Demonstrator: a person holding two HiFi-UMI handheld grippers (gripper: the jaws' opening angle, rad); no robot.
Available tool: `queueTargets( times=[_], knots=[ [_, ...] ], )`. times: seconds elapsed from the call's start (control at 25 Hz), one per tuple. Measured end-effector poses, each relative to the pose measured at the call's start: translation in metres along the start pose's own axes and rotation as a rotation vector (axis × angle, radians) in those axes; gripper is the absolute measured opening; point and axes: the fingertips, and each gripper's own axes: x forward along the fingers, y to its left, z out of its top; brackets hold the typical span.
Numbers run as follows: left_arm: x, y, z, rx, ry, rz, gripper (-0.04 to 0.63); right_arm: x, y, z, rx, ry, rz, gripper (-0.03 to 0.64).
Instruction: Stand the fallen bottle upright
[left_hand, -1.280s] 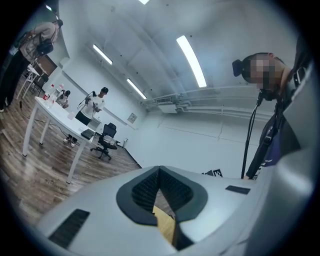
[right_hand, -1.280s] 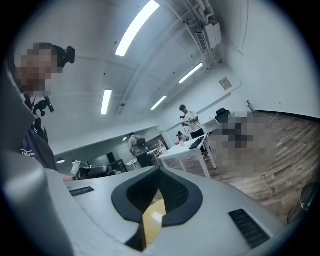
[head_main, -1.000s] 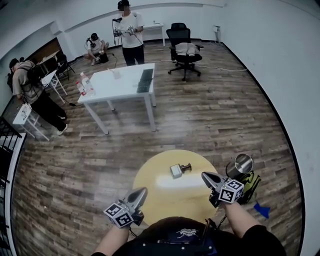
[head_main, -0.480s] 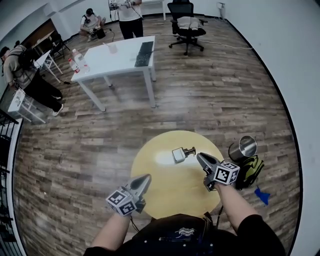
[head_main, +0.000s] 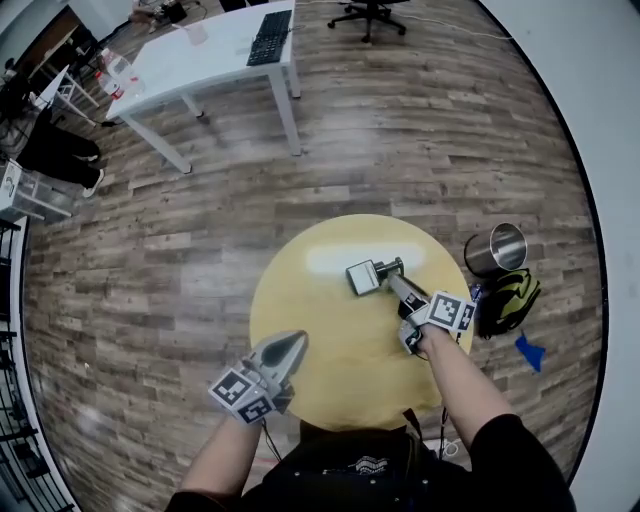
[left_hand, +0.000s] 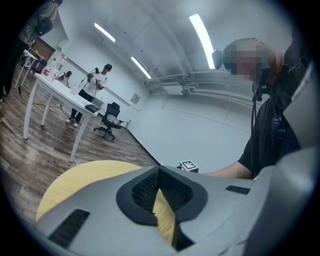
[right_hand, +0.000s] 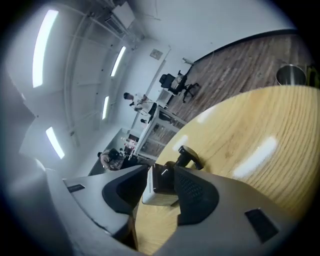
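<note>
On the round yellow tabletop (head_main: 320, 330), the fallen bottle (head_main: 366, 277) is seen at one o'clock between the right tongs (head_main: 392, 283), just opened and not yet gripping it, while the left tongs (head_main: 297, 339) are closed on nothing at eight o'clock, so no uprighting is yet done.

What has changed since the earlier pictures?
The right hand-held gripper reached forward to the bottle; its jaws have just been opening, and the bottle is now between them, not gripped. It still lies on its side; the left hand-held gripper stays shut.
</note>
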Motion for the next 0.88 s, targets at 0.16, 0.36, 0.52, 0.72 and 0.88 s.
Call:
queueTargets(
  times=[0.16, 0.36, 0.52, 0.72, 0.88],
  knots=[
    [0.009, 0.023, -0.021, -0.039, 0.017, -0.004, 0.011, 0.027, -0.031, 0.002, 0.239, -0.084, 0.018, 0.202],
    [0.016, 0.044, -0.044, -0.085, 0.016, -0.008, 0.011, 0.048, -0.049, 0.004, 0.350, -0.127, 0.030, 0.220],
    [0.019, 0.055, -0.045, -0.112, 0.017, -0.015, 0.011, 0.059, -0.056, 0.010, 0.355, -0.135, 0.037, 0.227],
    [0.021, 0.067, -0.041, -0.128, 0.004, -0.014, 0.011, 0.083, -0.053, 0.013, 0.344, -0.081, 0.027, 0.226],
    [0.021, 0.066, -0.042, -0.139, 0.001, -0.014, 0.011, 0.088, -0.057, 0.012, 0.354, -0.055, 0.014, 0.142]
  ],
)
